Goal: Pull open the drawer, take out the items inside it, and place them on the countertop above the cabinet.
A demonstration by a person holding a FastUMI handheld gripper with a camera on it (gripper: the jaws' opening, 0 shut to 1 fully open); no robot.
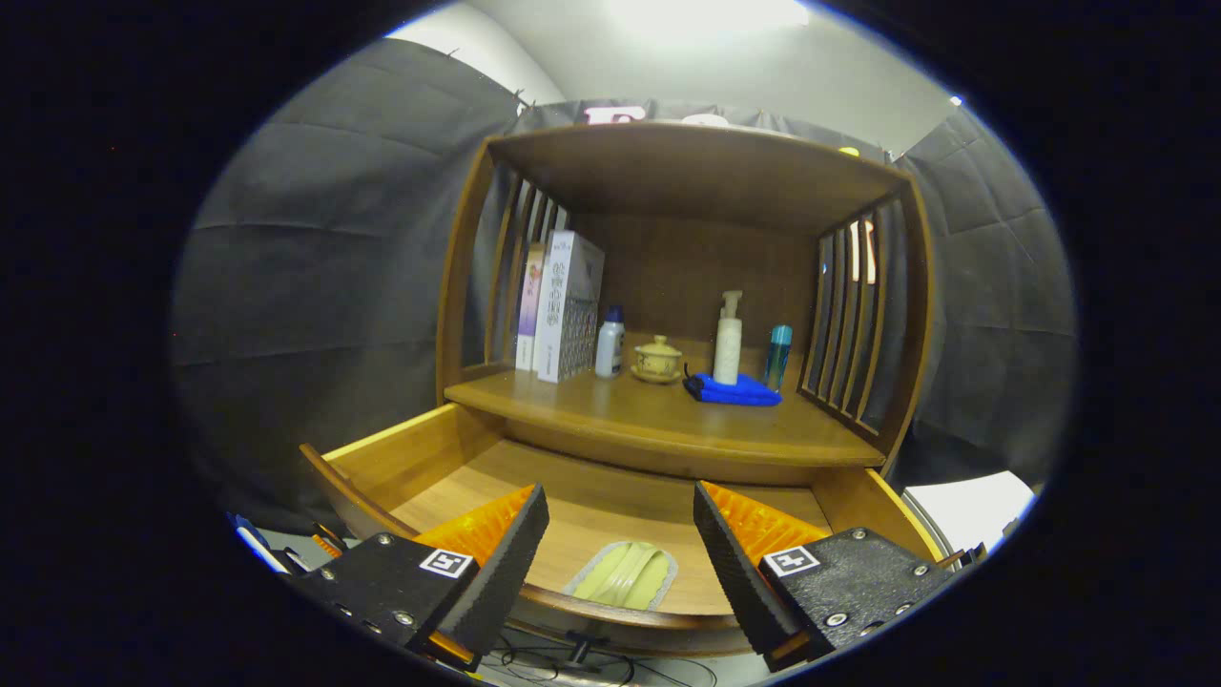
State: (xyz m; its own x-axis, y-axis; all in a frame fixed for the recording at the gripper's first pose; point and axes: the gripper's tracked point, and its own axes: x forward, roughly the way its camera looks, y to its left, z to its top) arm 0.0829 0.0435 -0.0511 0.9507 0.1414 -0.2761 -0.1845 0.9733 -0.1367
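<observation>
Wooden pulled-out drawer (429, 458) fills the lower middle of the frame; a pale green flat packet (625, 575) lies inside near its front edge, between the fingers of the wide-open, empty tool (620, 544).

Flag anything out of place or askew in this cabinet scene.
Nothing stands out. The drawer is pulled open with a pale green packet flat inside, between the open gripper fingers. Countertop items stand upright.
</observation>
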